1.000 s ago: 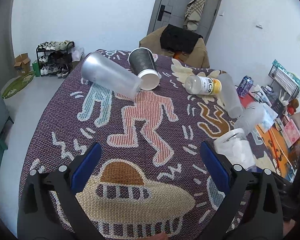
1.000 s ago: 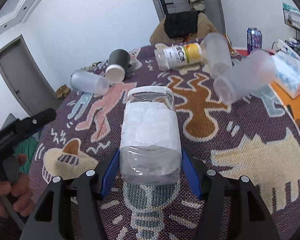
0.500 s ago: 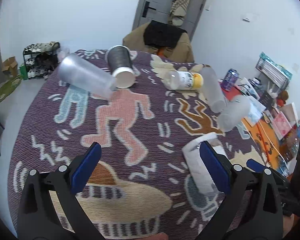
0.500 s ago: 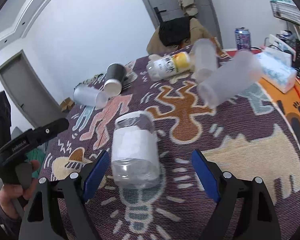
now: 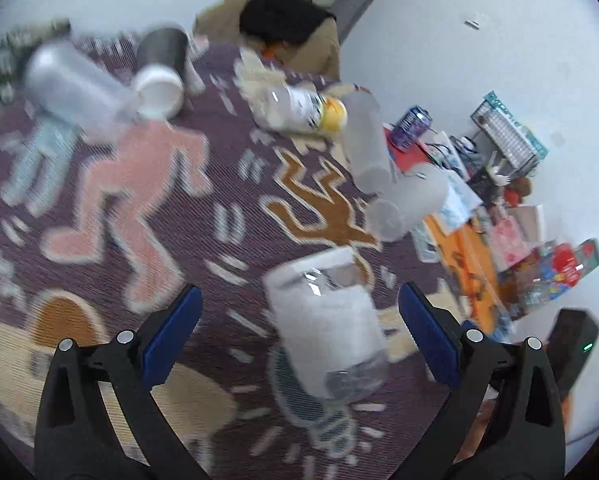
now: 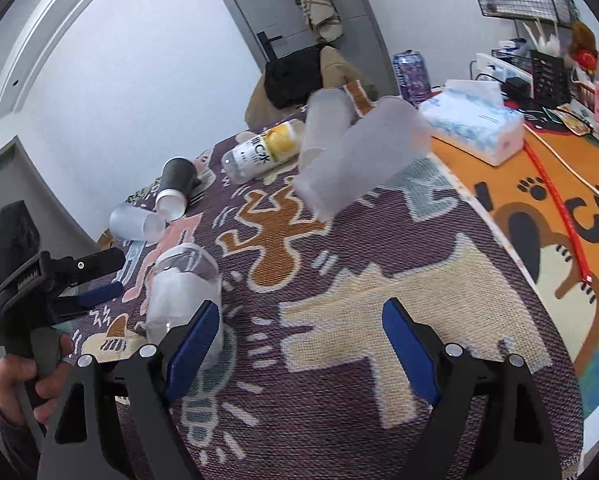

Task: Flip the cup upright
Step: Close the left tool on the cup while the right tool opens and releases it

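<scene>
Left tongs (image 5: 297,334): blue-padded fingers spread wide, touching nothing.
Clear plastic cup with white wrap (image 5: 327,322): standing on the patterned purple woven table (image 5: 227,184), between the fingers.
Frosted translucent tumblers (image 5: 407,204): lying sideways beyond.
Black paper cup (image 5: 161,68): toppled, far left.
</scene>
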`<move>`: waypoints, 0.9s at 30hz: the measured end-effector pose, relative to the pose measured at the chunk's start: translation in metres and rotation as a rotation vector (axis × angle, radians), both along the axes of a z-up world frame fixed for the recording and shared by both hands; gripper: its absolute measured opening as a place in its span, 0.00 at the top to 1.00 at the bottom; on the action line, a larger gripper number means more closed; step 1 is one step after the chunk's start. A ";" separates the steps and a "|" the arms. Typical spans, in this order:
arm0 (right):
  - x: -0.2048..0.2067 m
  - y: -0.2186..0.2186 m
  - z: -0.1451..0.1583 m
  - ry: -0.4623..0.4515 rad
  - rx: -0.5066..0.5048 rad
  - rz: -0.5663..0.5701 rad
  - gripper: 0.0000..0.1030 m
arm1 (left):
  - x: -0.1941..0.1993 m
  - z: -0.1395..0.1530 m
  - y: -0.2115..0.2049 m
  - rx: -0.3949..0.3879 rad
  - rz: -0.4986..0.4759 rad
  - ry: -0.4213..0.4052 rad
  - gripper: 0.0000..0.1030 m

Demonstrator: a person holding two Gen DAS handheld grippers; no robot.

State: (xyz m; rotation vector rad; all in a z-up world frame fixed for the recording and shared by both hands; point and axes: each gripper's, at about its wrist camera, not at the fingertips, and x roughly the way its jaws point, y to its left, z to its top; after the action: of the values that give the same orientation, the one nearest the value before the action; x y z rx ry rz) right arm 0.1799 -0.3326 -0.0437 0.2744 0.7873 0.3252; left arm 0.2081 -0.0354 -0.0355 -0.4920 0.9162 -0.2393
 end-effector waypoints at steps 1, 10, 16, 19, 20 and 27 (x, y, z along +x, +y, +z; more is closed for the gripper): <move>0.000 -0.001 -0.001 0.001 0.000 -0.002 0.20 | 0.004 -0.005 -0.001 -0.029 -0.009 0.021 0.06; 0.004 -0.018 -0.014 0.025 0.012 -0.025 0.20 | 0.033 -0.036 -0.015 -0.129 -0.017 0.136 0.06; 0.004 -0.023 -0.016 0.026 0.019 -0.030 0.20 | 0.052 -0.048 -0.019 -0.150 -0.030 0.187 0.07; 0.001 -0.024 -0.016 0.026 0.019 -0.033 0.20 | 0.058 -0.054 -0.022 -0.152 -0.044 0.202 0.09; 0.001 -0.024 -0.016 0.026 0.019 -0.034 0.20 | 0.060 -0.056 -0.023 -0.145 -0.046 0.208 0.11; -0.006 -0.026 -0.013 0.016 0.019 -0.038 0.20 | 0.054 -0.043 -0.028 -0.083 -0.075 0.169 0.30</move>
State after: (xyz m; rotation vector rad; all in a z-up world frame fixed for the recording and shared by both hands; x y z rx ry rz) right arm 0.1741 -0.3582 -0.0568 0.3093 0.7940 0.2950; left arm 0.2623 -0.0636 -0.0783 -0.5610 1.0937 -0.3079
